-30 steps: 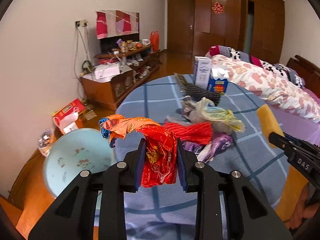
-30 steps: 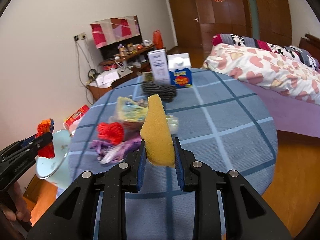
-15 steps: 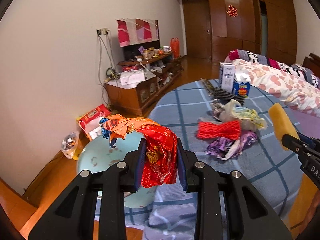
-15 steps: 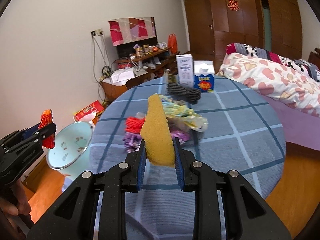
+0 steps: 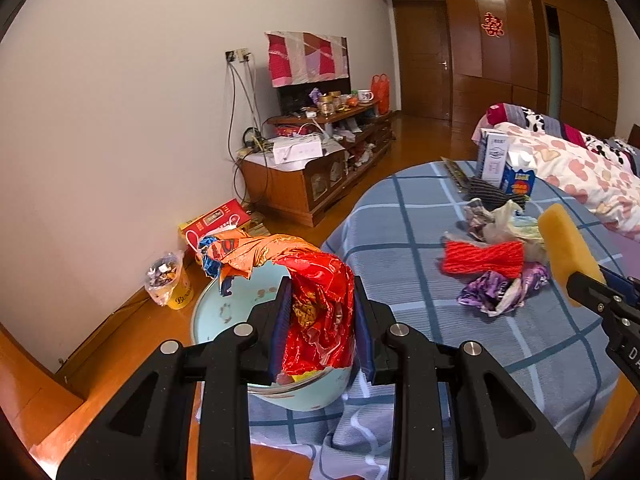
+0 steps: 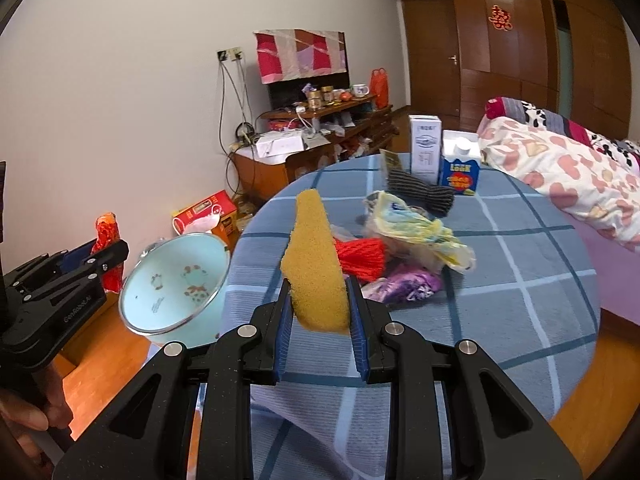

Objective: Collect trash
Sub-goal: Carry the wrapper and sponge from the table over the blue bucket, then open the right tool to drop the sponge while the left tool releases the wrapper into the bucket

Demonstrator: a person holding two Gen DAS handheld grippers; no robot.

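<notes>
Two grippers, both loaded. Left gripper [image 5: 320,328] is clamped on a crumpled red-orange wrapper [image 5: 316,304], held over the pale blue basin [image 6: 176,280], which sits just beside the round table [image 6: 520,280]. Right gripper [image 6: 320,336] grips a yellow sponge [image 6: 316,268] above the table's near edge. Rest of the trash, incl. red yarn [image 6: 360,256], purple wrapper [image 6: 404,284], prob. a plastic bag [image 6: 416,228], lies mid-table, w/ two cartons [image 6: 444,156] at the table's far side.
</notes>
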